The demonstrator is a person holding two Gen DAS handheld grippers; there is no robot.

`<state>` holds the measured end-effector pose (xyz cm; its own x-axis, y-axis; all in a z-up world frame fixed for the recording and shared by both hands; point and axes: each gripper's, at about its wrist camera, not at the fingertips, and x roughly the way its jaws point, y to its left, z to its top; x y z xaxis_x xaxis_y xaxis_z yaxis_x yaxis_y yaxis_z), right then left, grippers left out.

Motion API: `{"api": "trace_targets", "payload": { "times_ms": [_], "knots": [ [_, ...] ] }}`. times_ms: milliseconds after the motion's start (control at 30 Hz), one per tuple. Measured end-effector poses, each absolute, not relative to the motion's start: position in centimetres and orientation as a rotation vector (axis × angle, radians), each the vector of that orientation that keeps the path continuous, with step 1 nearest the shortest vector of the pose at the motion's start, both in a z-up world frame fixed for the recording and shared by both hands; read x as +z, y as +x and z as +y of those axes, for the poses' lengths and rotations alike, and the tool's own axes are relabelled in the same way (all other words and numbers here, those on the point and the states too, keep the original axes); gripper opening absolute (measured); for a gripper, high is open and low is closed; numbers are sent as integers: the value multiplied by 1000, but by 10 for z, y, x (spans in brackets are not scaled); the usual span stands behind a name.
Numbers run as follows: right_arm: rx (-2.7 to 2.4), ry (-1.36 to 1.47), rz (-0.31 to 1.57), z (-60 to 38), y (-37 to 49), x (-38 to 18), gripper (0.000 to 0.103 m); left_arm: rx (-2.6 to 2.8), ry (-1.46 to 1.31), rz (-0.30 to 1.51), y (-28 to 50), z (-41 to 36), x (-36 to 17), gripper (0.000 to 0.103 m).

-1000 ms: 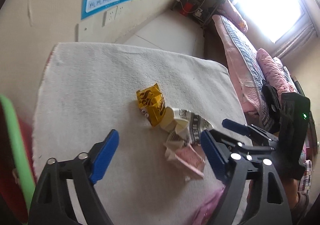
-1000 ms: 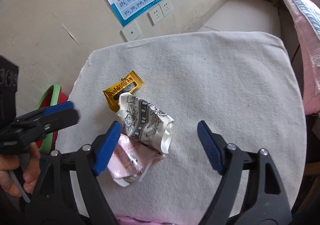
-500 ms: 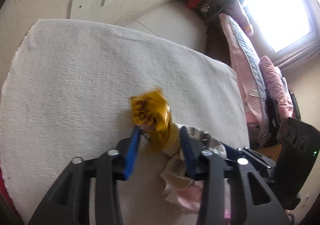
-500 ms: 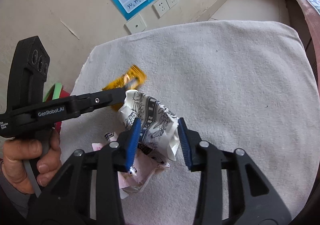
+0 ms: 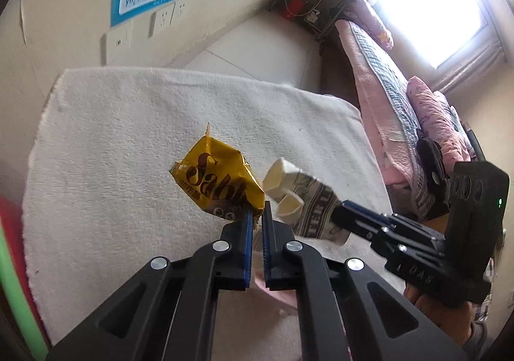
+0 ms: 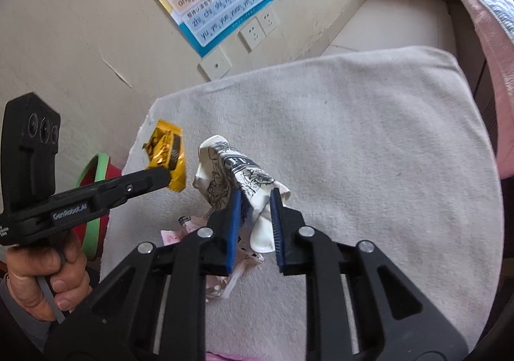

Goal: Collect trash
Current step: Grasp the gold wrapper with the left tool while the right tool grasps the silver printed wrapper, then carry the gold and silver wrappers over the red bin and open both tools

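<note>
My left gripper (image 5: 256,216) is shut on a yellow snack wrapper (image 5: 218,182) and holds it above the white towel (image 5: 128,136). The wrapper also shows in the right wrist view (image 6: 168,155), pinched by the left gripper (image 6: 165,177). My right gripper (image 6: 255,200) is shut on a crumpled white wrapper with black print (image 6: 237,174), lifted off the towel; it also shows in the left wrist view (image 5: 305,203). A pink wrapper (image 6: 189,232) lies on the towel below both grippers, partly hidden by the fingers.
A red bin with a green rim (image 6: 96,174) stands at the towel's left edge, also in the left wrist view (image 5: 9,264). A wall with posters and sockets (image 6: 253,33) is behind. A bed with pink bedding (image 5: 401,123) is to the right.
Both grippers closed over the pile, the left on the yellow wrapper, the right on the white printed wrapper, and both lifted them off the towel. The pink wrapper stayed down.
</note>
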<state>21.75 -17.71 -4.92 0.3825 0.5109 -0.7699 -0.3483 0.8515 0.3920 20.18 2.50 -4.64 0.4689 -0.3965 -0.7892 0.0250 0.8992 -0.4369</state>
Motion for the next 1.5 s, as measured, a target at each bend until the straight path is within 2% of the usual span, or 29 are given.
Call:
{"api": "trace_targets", "payload": {
  "times_ms": [633, 1500],
  "knots": [
    [563, 143, 924, -186, 161, 4, 19, -242, -292, 966, 122, 31, 13, 2],
    [651, 25, 875, -118, 117, 38, 19, -131, -398, 882, 48, 100, 29, 3]
  ]
}}
